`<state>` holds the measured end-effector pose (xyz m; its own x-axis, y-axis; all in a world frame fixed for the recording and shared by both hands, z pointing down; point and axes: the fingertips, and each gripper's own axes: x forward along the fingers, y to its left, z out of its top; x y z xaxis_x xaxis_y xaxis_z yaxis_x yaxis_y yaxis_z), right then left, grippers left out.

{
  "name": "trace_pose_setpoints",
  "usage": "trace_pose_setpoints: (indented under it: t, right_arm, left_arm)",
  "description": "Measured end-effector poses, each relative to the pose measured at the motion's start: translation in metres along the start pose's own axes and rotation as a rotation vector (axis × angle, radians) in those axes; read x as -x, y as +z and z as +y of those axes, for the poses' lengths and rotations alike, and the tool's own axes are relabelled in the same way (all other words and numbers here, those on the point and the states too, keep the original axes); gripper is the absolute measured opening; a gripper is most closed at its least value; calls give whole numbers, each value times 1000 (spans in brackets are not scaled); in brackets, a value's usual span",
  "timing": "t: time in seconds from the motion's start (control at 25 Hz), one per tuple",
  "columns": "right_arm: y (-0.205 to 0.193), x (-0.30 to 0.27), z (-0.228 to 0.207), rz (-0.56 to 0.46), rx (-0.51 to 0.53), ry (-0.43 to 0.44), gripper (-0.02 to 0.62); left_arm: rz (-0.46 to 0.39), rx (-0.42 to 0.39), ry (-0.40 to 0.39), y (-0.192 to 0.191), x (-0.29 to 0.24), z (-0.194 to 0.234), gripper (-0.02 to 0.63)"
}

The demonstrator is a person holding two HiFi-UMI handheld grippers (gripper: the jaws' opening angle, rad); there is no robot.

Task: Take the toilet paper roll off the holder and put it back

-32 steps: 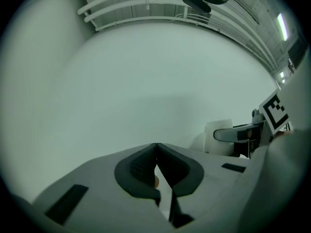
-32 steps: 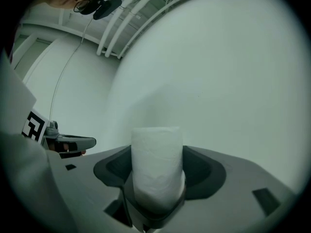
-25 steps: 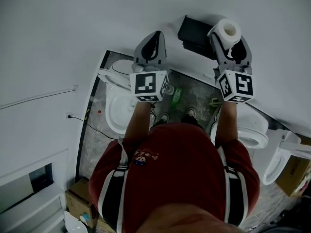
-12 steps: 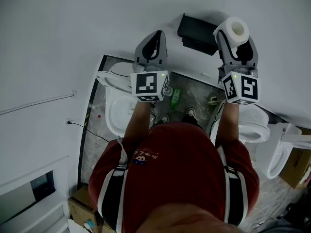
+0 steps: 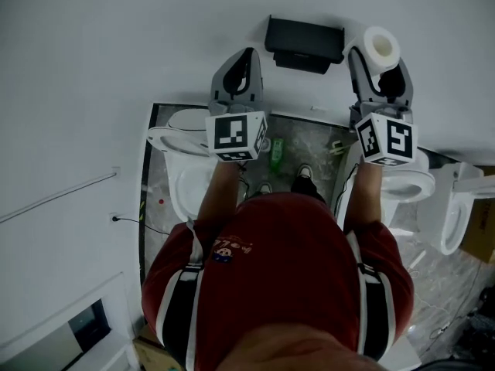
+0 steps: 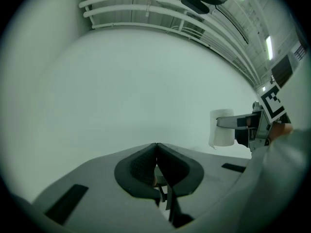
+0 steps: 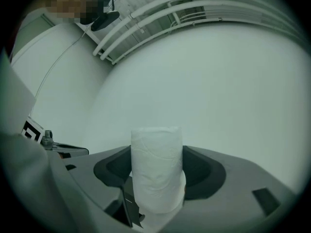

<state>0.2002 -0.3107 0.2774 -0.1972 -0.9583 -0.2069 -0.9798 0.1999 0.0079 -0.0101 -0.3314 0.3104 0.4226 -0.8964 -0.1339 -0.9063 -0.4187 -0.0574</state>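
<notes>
Now, judging by the task, time for the return leg: carry the toilet paper roll (image 5: 380, 46) leftward to the black holder (image 5: 303, 39) on the white wall (image 5: 116, 52). At present off the holder, just beside its right end, pinched across its curved sides by the right gripper (image 5: 377, 62), with the core end turned up toward the head view. Keep that squeeze firm but gentle; expect dents and slipping from soft paper if caught by the outer wraps alone. Mind what looks like a loose flap of sheet at the roll's lower edge, seen from the left gripper view, and keep it from snagging. Line the hollow core up with the holder's bar or slot before pushing in; cannot make out that part from any view here, so approach slowly and look first. Hold the left gripper (image 5: 241, 66), jaws pressed together on nothing and raised near the wall to the holder's left, ready to steady the holder or lift a cover if needed, yet clear of the roll's path. Let go only once seated and bearing its own weight.
</notes>
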Motion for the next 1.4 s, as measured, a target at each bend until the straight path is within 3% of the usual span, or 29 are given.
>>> trace_pose_setpoints:
  t: [0.6,0.88,1.4]
  right_arm:
    - [-50,60,-23,117,-12,-179,311]
    - [-77,71,-23,178,-41,-188,311]
    - [-82,65,-25,184,-51,-173,311]
  left_arm:
    - [0,30,-119,-22,6,-33,18]
    - [35,24,-125,-46,12,-40,18]
    - [45,19,-90,-51,12,-33,18]
